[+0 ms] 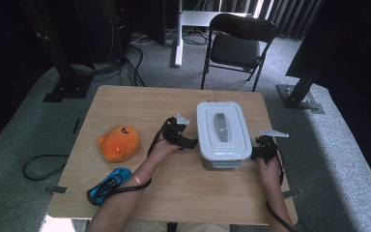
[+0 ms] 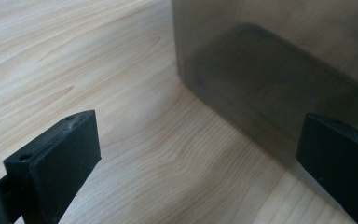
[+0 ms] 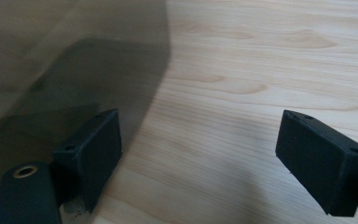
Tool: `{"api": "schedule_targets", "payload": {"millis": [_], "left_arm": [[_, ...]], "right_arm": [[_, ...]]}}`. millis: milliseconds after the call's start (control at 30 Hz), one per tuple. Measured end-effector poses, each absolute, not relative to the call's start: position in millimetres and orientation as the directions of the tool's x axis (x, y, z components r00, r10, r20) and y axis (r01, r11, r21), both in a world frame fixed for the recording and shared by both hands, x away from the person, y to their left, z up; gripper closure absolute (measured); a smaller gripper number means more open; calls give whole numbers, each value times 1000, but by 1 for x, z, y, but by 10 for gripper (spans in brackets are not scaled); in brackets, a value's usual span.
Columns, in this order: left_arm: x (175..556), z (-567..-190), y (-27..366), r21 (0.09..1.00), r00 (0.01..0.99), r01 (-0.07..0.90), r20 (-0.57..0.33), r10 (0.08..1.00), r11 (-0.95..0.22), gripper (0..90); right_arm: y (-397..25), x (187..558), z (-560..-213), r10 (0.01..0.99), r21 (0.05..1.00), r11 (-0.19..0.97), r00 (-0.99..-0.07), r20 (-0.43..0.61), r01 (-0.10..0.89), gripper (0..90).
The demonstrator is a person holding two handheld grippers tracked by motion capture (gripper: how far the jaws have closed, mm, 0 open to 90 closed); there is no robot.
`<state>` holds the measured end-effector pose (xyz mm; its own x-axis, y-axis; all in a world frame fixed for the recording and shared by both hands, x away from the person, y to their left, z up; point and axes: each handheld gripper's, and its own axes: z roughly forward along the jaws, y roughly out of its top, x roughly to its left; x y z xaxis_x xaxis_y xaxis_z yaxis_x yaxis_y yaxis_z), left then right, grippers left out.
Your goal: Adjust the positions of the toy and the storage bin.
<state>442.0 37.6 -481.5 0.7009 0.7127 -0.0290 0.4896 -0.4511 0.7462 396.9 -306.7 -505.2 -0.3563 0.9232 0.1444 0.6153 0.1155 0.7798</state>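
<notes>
A clear-walled storage box with a white lid [image 1: 222,128] and a grey handle stands on the wooden table [image 1: 140,104], right of centre. My left gripper [image 1: 191,143] sits against the box's left side, jaws wide open, nothing between them. In the left gripper view the box's smoky wall [image 2: 279,70] rises just ahead of my gripper [image 2: 198,163], near the right-hand jaw. My right gripper [image 1: 254,153] is at the box's right side, also open. In the right gripper view the box wall [image 3: 70,70] stands by the left-hand jaw of that gripper [image 3: 203,154].
An orange plush toy [image 1: 119,142] lies on the table's left part. A blue toy car [image 1: 108,185] rests near the front left edge. A black folding chair [image 1: 236,43] stands beyond the table's far edge. Dark stands flank the table on the carpet.
</notes>
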Motion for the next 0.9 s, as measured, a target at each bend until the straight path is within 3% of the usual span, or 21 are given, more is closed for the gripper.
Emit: {"api": "schedule_targets", "payload": {"millis": [200,333,900], "left_arm": [[439,-481,44,748,696,494,-35,717,-443,4],[433,-479,46,743,698,481,-4,716,-465,4],[406,-474,65,719,708,474,32,705,-509,4]], "right_arm": [[-300,395,-508,911,791,125,-386,148,599,181],[-289,390,-508,910,792,196,-407,72,579,231],[-269,362,-503,873,795,240,-482,75,557,248]]}}
